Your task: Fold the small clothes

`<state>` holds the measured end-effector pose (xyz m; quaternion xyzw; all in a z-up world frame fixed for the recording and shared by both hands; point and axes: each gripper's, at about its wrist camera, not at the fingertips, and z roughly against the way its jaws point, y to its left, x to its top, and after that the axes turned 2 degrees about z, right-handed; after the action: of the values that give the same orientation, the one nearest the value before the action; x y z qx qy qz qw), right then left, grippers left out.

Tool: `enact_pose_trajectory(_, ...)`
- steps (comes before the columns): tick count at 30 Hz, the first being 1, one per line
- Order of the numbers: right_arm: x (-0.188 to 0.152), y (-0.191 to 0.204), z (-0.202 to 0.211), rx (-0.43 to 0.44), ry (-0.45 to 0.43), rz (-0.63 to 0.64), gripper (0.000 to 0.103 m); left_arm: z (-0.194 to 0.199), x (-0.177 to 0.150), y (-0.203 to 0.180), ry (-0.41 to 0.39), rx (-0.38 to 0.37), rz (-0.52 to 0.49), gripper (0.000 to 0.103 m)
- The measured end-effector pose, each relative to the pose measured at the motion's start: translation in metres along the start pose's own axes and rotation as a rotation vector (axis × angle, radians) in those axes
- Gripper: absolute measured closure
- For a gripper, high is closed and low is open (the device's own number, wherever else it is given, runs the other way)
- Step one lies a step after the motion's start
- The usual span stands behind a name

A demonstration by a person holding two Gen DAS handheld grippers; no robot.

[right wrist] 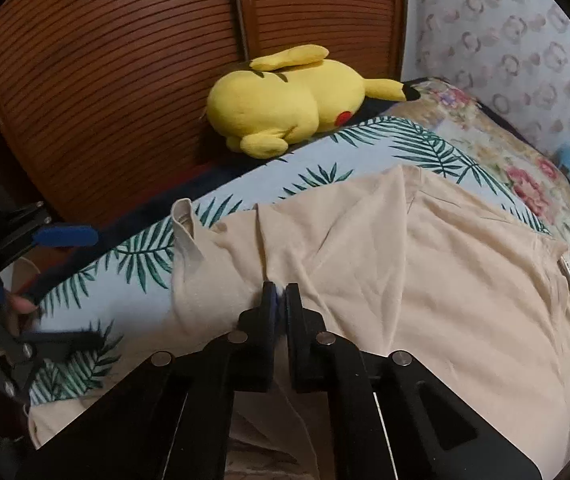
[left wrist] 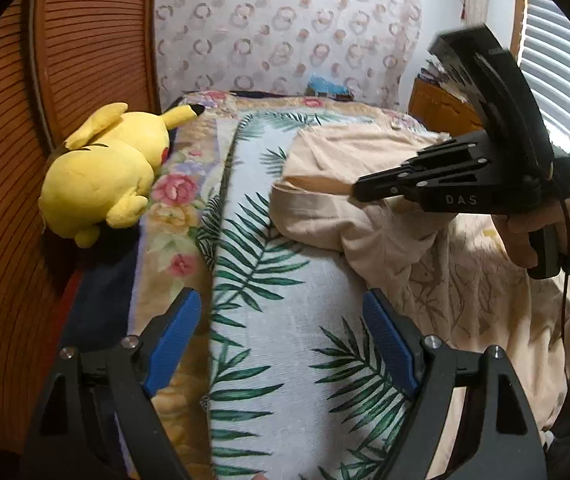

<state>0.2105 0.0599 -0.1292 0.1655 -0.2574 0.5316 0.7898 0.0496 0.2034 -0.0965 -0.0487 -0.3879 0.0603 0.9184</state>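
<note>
A beige shirt (left wrist: pixel 365 208) lies on a palm-leaf sheet (left wrist: pixel 285 340) on the bed; it also fills the right wrist view (right wrist: pixel 425 260). My right gripper (right wrist: pixel 280 296) is shut on a fold of the shirt and lifts it a little; in the left wrist view it shows at the right (left wrist: pixel 359 192). My left gripper (left wrist: pixel 281 312) is open and empty above the sheet, left of the shirt. It appears at the left edge of the right wrist view (right wrist: pixel 65 284), open.
A yellow plush toy (left wrist: pixel 105 172) lies at the bed's left edge against a brown slatted door (left wrist: pixel 65 60); it also shows in the right wrist view (right wrist: pixel 285 104). A flowered blanket (left wrist: pixel 173 200) lies under the sheet. Window blinds (left wrist: pixel 565 80) at right.
</note>
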Motion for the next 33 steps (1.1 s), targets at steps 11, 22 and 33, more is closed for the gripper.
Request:
enact_pose_trajectory(11,-0.010,-0.076,0.078,-0.208,-0.155,-0.174,0.103,0.025,0.003,-0.016,-0.062,-0.031,-0.016,0.020)
enact_pose_trajectory(22,-0.035,-0.060,0.087,-0.140,-0.144,-0.189,0.074,0.027,0.004,-0.030,-0.077,-0.031,-0.032,0.020)
enact_pose_trajectory(33,-0.026,0.014,0.045,0.118,-0.089,-0.122,0.069,0.042,-0.005,-0.012,-0.095,-0.001,0.018,0.020)
